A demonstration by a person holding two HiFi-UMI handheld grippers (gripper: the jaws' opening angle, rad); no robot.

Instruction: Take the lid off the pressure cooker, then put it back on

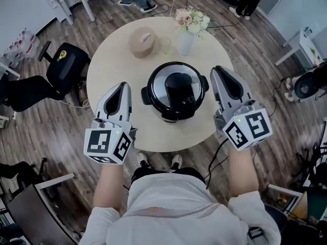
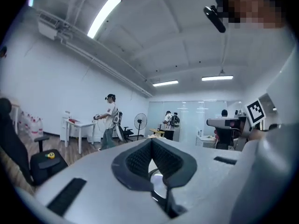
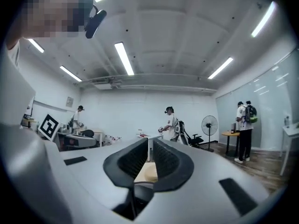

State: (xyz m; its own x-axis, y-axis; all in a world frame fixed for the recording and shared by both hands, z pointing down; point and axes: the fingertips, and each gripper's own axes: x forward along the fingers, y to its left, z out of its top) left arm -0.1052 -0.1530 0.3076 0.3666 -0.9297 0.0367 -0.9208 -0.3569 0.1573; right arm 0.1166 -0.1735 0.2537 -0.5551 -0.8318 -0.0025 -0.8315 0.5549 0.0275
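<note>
The black pressure cooker (image 1: 153, 93) stands at the near middle of the round beige table (image 1: 110, 65). Its silver lid (image 1: 162, 80) with a black centre handle (image 1: 179, 90) sits on the pot. My left gripper (image 1: 123, 84) hovers left of the cooker, apart from it, its jaws shut and empty. My right gripper (image 1: 216, 68) hovers right of the cooker, clear of it, jaws drawn together with nothing between them. Both gripper views look level across the room over the closed jaws, the left gripper (image 2: 152, 142) and the right gripper (image 3: 149, 141); the cooker is not seen there.
Behind the cooker stand a white vase of flowers (image 1: 186, 37), a small glass (image 1: 166, 45) and a round beige lidded container (image 1: 142, 42). A black office chair (image 1: 66, 65) is left of the table. Several people stand far off in the room.
</note>
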